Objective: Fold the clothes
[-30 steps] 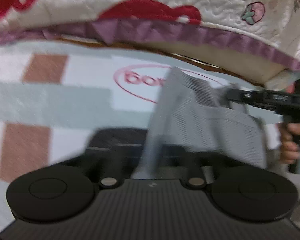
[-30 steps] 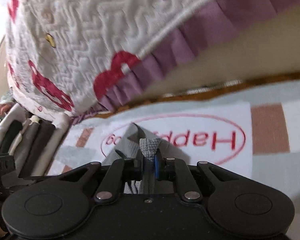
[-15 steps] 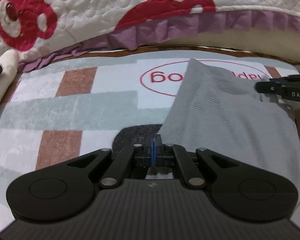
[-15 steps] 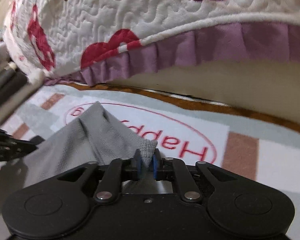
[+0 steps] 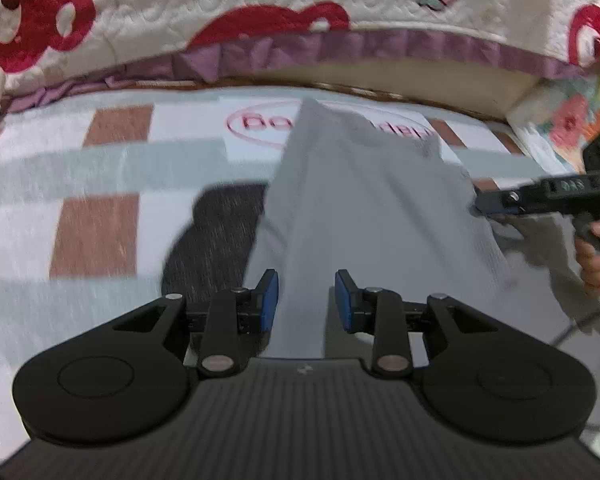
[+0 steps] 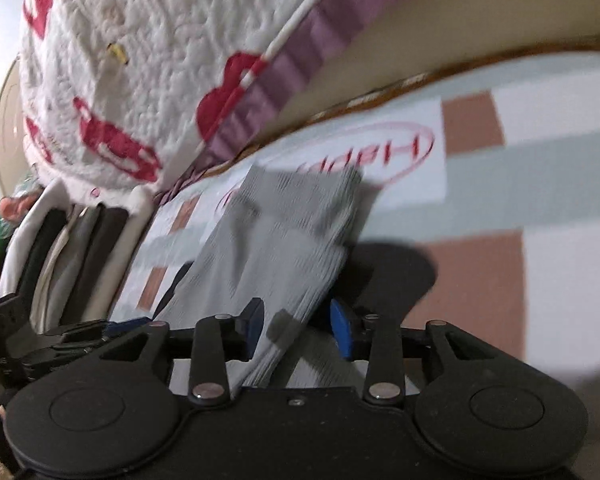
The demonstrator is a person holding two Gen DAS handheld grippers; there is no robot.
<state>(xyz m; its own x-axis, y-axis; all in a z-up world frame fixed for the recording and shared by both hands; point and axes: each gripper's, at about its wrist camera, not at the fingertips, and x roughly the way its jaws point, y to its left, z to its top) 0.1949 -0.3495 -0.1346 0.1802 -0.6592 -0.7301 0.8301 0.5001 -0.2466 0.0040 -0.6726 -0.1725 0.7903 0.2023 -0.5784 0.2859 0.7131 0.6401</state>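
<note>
Garment: a grey knit garment (image 5: 364, 216) lies on a checked mat (image 5: 100, 168), its far end over the mat's red oval "Happy" print (image 6: 404, 152).
Garment edges: in the left wrist view the left edge runs straight from the far corner toward the camera; the right edge is rumpled. In the right wrist view the cloth (image 6: 276, 248) is motion-blurred, and its layering cannot be told.
Left claw: the left claw (image 5: 306, 304) is spread wide, blue pads on either side of the garment's near end, not gripping it.
Right claw: the right claw (image 6: 298, 326) is also spread, with the near edge of the cloth lying between its blue pads without being pinched. From the left wrist view it (image 5: 476, 208) appears at the garment's right edge, held by a hand (image 5: 596, 256).
Open room: bare mat stretches to the left of the garment and to its right (image 6: 520, 208).
Borders: a quilted bedspread with a purple frill (image 5: 340, 48) hangs along the mat's far edge; a stack of folded clothes (image 6: 72, 252) sits beyond the mat's left side.
</note>
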